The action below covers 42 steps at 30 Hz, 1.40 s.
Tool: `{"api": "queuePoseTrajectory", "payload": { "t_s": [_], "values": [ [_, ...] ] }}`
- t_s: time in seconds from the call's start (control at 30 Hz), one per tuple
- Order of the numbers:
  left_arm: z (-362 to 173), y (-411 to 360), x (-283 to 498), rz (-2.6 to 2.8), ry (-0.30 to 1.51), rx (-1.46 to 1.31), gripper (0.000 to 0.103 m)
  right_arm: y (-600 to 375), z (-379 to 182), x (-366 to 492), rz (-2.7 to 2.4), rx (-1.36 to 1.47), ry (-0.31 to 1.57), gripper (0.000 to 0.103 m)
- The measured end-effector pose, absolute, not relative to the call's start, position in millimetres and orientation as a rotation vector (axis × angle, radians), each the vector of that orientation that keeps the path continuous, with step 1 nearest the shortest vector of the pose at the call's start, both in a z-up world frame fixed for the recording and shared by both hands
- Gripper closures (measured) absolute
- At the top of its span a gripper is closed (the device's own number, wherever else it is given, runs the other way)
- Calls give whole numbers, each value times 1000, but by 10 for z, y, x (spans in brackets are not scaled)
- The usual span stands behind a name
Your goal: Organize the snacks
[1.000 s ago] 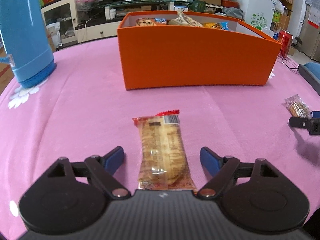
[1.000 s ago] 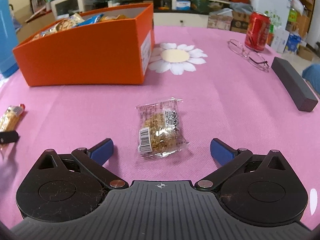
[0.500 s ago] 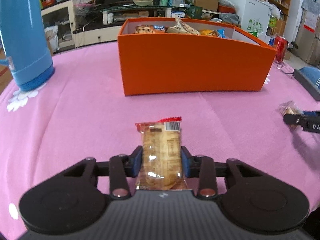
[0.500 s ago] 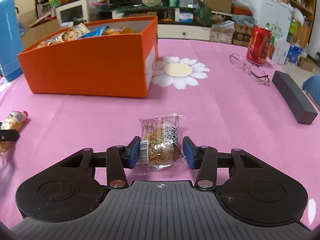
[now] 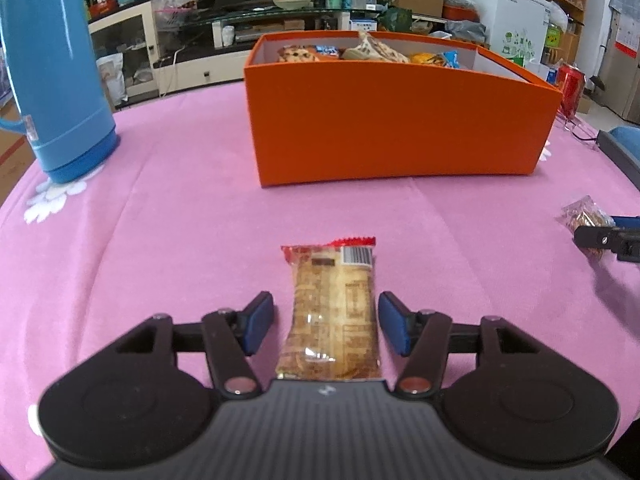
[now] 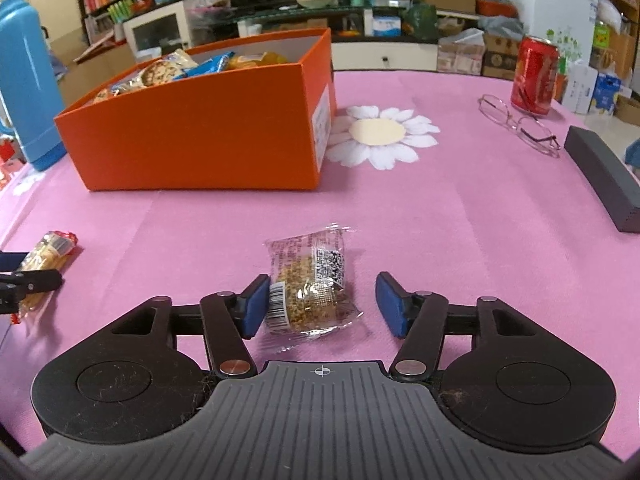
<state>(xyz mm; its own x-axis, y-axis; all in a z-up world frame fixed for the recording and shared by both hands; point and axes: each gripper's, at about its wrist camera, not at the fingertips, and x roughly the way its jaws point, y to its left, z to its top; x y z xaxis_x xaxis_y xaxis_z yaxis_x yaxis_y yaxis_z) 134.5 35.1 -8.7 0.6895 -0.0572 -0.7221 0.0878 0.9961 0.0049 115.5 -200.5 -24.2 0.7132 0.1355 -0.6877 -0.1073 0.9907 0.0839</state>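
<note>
A long wrapped wafer bar (image 5: 334, 312) with a red end lies on the pink cloth between the pads of my left gripper (image 5: 326, 327), which is open with a small gap on each side. It also shows in the right wrist view (image 6: 44, 262). A clear-wrapped granola cake (image 6: 310, 288) lies between the pads of my right gripper (image 6: 322, 307), which is open; the left pad touches the wrapper. It also shows in the left wrist view (image 5: 584, 216). An orange box (image 5: 400, 120) (image 6: 208, 128) holding several snacks stands beyond.
A blue thermos (image 5: 48, 68) stands at the left. A red can (image 6: 534, 76), glasses (image 6: 520, 124) and a dark grey block (image 6: 604, 178) lie at the right. A white daisy print (image 6: 380, 136) sits beside the box.
Both grippers closed around their snacks half a second ago and have now opened partway. Both snacks lie on the cloth; the granola cake has tilted slightly.
</note>
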Motion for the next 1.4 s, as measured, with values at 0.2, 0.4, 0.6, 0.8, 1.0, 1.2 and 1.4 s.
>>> {"api": "queuePoseTrajectory", "payload": {
  "t_s": [0.2, 0.4, 0.6, 0.8, 1.0, 1.2, 1.4],
  "values": [
    [33, 434, 1306, -134, 789, -65, 68, -1918, -215, 1110, 170, 3, 751, 80],
    [358, 531, 1154, -164, 704, -130, 68, -1941, 79, 981, 236, 119, 660, 103],
    [183, 490, 1243, -161, 772, -92, 68, -1826, -32, 1094, 229, 91, 740, 88],
    [45, 395, 1266, -140, 811, -6, 62, -1816, -28, 943, 178, 7, 722, 34],
    [-55, 338, 1273, -121, 836, 63, 52, -1670, -154, 1033, 218, -39, 771, 53],
    [-37, 428, 1285, -117, 836, -4, 68, -1655, -209, 1026, 222, -48, 775, 76],
    [244, 566, 1129, -162, 741, -120, 68, -1731, -24, 877, 279, 69, 731, 81]
  ]
}}
